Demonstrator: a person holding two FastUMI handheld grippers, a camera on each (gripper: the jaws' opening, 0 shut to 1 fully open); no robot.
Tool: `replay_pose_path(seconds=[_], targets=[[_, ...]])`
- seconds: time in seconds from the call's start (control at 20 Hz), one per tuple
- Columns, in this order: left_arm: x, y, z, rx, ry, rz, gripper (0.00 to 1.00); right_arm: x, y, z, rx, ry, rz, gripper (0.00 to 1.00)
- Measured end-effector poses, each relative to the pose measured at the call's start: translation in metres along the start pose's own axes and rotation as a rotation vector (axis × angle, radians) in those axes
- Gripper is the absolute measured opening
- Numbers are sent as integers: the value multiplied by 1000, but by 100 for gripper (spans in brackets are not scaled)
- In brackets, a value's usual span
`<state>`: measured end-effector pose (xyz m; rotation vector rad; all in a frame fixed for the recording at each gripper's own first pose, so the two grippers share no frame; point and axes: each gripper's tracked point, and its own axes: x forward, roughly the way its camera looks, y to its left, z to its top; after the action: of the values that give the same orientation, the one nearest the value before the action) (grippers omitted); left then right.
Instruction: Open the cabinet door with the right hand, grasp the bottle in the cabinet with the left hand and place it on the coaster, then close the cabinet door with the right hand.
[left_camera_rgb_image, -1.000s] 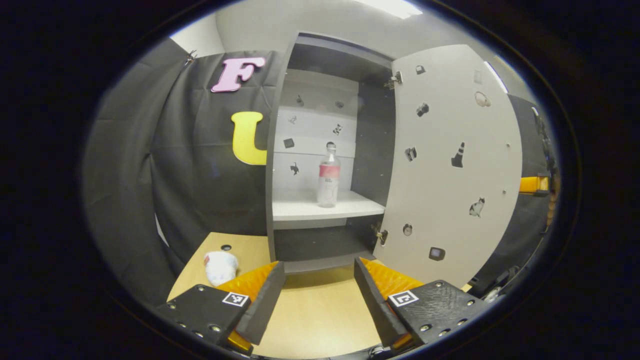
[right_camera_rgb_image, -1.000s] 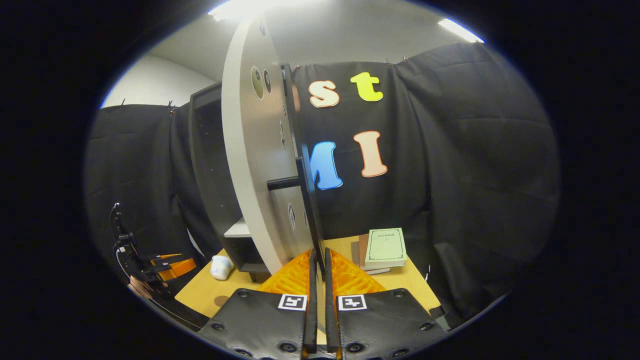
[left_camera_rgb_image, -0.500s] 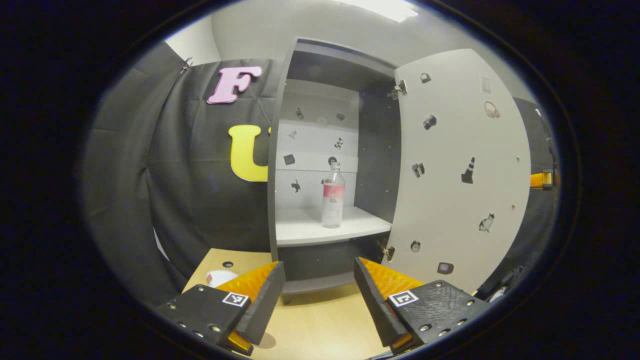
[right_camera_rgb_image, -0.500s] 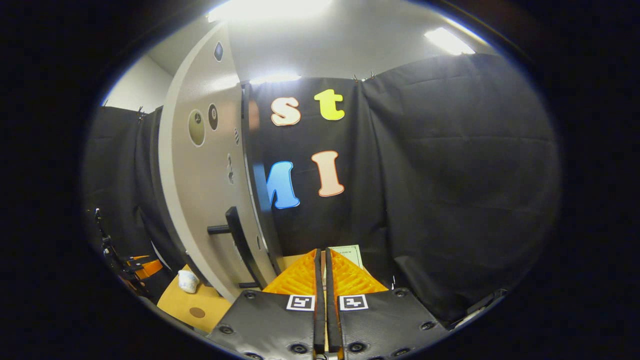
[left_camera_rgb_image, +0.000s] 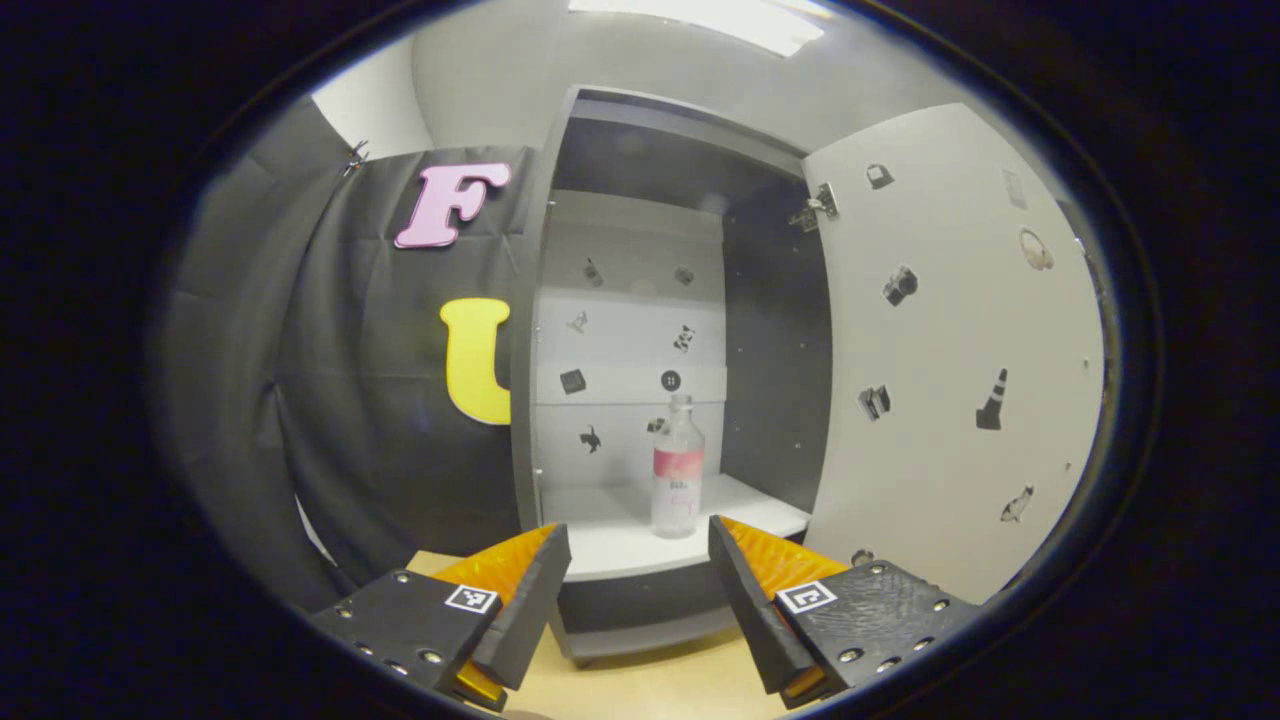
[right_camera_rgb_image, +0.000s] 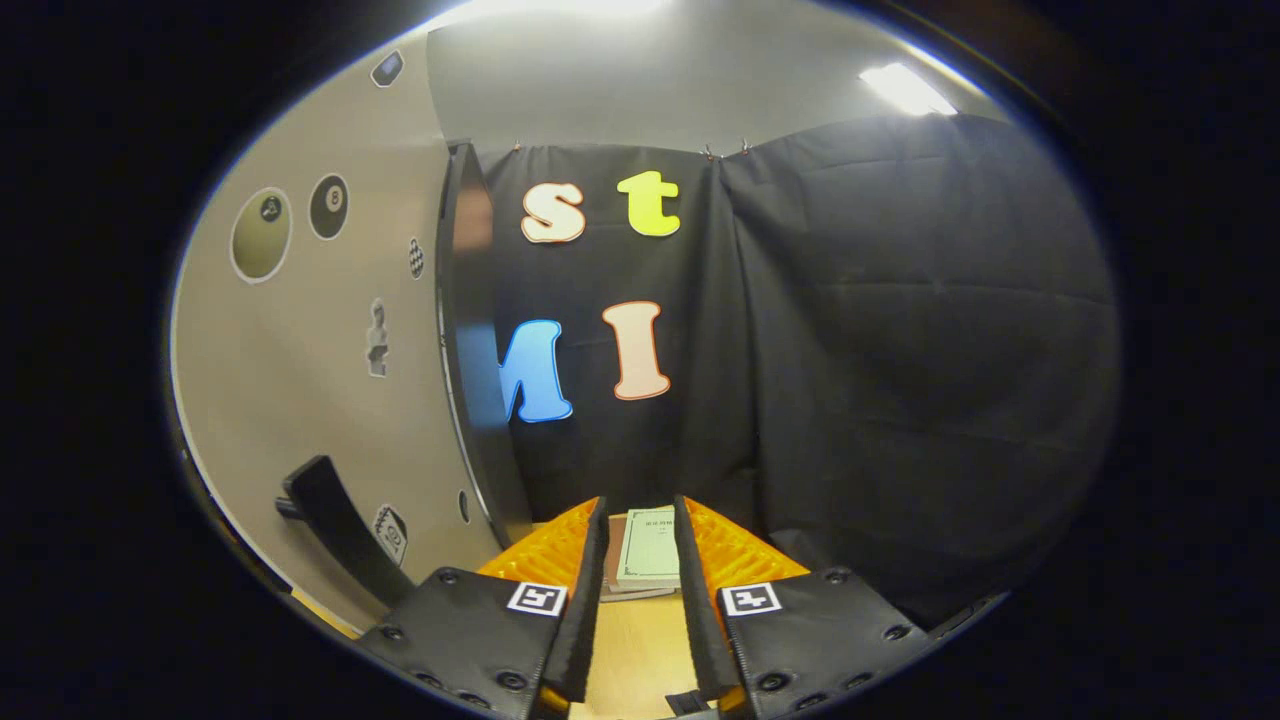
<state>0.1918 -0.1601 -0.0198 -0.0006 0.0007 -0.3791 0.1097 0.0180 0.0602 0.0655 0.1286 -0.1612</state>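
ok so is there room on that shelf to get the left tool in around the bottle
Yes. The shelf is bare left of the bottle, out to the cabinet's side wall, and also in front of it. Right of the bottle is tighter, with the dark inner wall close. The door stands open, clear of the opening.

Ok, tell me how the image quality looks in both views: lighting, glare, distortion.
Left gripper view: a ceiling light blows out at the top, fisheye bows the open door, and the bottle on the lit shelf is fairly sharp. Right gripper view: glare off another ceiling light, the door curves strongly at left, and the books are evenly lit.
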Motion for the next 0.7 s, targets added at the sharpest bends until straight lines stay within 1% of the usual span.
replay_pose_path(seconds=[0.05, 0.1, 0.15, 0.2, 0.25, 0.3, 0.35, 0.4, 0.45, 0.5, 0.55, 0.65, 0.7], targets=[[13, 1, -1, -6, -2, 1, 84, 7, -1, -1, 14, -6, 0, 46], [26, 0, -1, -16, 0, -1, 87, 15, -2, -4, 22, -11, 1, 63], [41, 0, -2, -28, 1, -5, 87, 23, -5, -7, 26, -7, -13, 74], [53, -1, -2, -42, 0, -11, 86, 30, -13, -13, 25, 4, -37, 80], [66, -2, -2, -52, -3, -17, 86, 37, -22, -17, 23, 10, -72, 83], [75, -3, 0, -55, 2, -22, 84, 45, -33, -17, 18, 6, -119, 94], [87, -2, -3, -50, 9, -29, 85, 49, -43, -18, 8, -1, -160, 96], [99, -4, -5, -37, 18, -29, 86, 52, -50, -18, 4, -8, -181, 99], [110, -5, -6, -23, 21, -33, 84, 55, -53, -19, 11, -6, -188, 96], [120, -10, -7, -13, 26, -46, 84, 59, -56, -23, 27, -3, -190, 98], [130, -16, -11, -4, 31, -59, 86, 63, -59, -25, 47, 3, -191, 97], [147, -29, -21, -1, 61, -87, 84, 70, -66, -32, 95, 9, -194, 97], [156, -32, -26, 0, 72, -95, 87, 73, -71, -38, 120, 11, -198, 97]])
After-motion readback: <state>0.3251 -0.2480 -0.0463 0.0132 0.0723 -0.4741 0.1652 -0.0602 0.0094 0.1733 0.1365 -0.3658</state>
